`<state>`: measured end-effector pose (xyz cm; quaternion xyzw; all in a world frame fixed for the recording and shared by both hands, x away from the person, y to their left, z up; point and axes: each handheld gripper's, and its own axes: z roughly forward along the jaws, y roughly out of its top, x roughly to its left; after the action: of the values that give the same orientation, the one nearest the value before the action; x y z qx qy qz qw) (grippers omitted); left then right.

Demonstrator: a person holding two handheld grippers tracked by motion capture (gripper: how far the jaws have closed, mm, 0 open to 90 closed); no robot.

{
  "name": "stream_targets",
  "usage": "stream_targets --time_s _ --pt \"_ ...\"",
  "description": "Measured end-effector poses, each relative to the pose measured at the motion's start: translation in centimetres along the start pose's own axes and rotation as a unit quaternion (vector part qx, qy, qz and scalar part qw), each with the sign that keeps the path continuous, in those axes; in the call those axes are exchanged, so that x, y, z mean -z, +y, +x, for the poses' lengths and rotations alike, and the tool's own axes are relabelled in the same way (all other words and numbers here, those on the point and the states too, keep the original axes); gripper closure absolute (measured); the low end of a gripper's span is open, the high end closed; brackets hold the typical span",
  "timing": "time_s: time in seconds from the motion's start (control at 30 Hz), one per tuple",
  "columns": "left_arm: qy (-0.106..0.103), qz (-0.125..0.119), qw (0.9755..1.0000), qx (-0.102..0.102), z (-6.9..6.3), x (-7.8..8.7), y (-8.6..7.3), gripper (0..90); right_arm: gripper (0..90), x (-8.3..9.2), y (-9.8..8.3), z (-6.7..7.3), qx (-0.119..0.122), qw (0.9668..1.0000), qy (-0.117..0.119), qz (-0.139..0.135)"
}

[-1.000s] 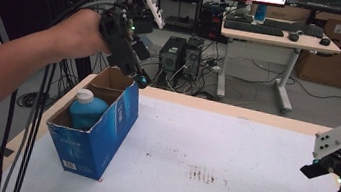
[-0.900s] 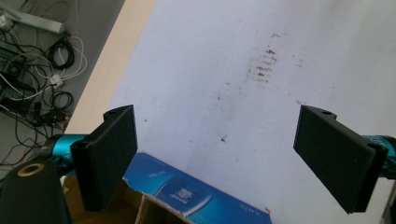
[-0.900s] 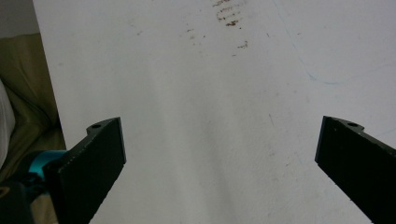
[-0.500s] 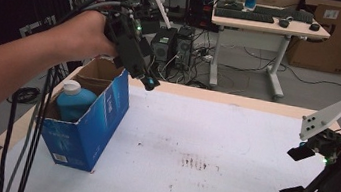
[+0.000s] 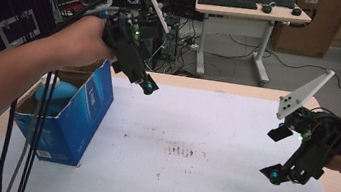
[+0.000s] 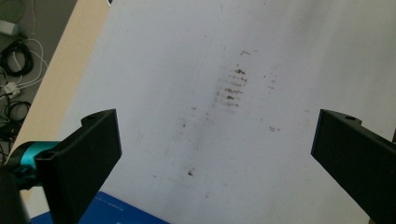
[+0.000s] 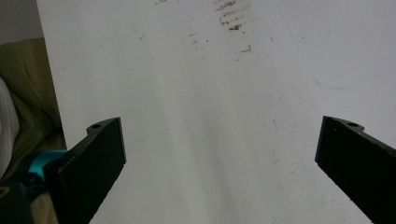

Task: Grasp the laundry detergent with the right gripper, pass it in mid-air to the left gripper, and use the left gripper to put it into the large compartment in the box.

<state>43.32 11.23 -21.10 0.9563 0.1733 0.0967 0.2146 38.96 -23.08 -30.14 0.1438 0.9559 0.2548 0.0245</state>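
My left gripper (image 5: 147,85) hangs in the air just past the right rim of an open blue cardboard box (image 5: 80,113), pointing down at the white sheet (image 5: 204,126). Its jaws have just been opening and now stand wide, with nothing between them; in the left gripper view (image 6: 215,140) bare sheet lies between them. A blue bottle (image 5: 57,98) stands inside the box. My right gripper (image 5: 276,155) is held low over the sheet's right side, open and empty, as the right gripper view (image 7: 219,140) also shows.
A patch of brown smudges (image 5: 183,151) marks the middle of the sheet. Black cables (image 5: 34,132) hang down in front of the box. Behind the table stand a desk (image 5: 251,9) and tangled floor cables (image 5: 178,62).
The left gripper has moved right and down, from above the box toward the sheet. The right gripper has kept its place on the table.
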Motion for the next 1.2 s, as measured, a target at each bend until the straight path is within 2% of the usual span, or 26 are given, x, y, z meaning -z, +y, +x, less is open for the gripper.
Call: stream_targets --time_s 0.13,0.3,0.43,0.57,0.67,0.8,1.0,1.2 --pt "0.003 0.007 1.0000 0.005 0.7 -0.3 -0.3 1.6 0.8 -0.1 0.1 0.0 -0.001 1.0000 0.001 0.002" --pt "0.004 0.010 0.9999 0.005 1.4 0.2 -1.1 1.6 0.8 -0.1 0.1 -0.2 -0.002 1.0000 0.002 0.003" --pt "-0.010 0.011 0.9999 -0.002 2.0 1.1 -2.3 1.6 0.8 -0.1 0.1 -0.3 -0.007 1.0000 0.002 0.007" --pt "-0.020 0.009 0.9997 0.006 2.8 2.1 -3.6 1.6 0.8 0.1 0.2 -0.2 -0.005 1.0000 0.003 0.008" --pt "-0.017 0.009 0.9998 0.010 3.3 2.9 -4.7 1.6 0.8 0.3 0.3 -0.1 -0.007 0.9999 0.002 0.009" --pt "-0.014 0.020 0.9997 0.007 3.5 3.8 -5.9 1.6 0.8 0.3 0.3 -0.2 -0.011 0.9999 0.001 0.011" --pt "-0.019 0.023 0.9994 0.016 3.8 4.7 -7.4 1.6 0.8 0.8 0.5 -0.1 -0.009 0.9999 0.001 0.014" --pt "-0.009 0.021 0.9995 0.023 3.8 5.6 -8.6 1.6 0.8 0.8 0.5 -0.1 -0.009 0.9998 0.001 0.017"
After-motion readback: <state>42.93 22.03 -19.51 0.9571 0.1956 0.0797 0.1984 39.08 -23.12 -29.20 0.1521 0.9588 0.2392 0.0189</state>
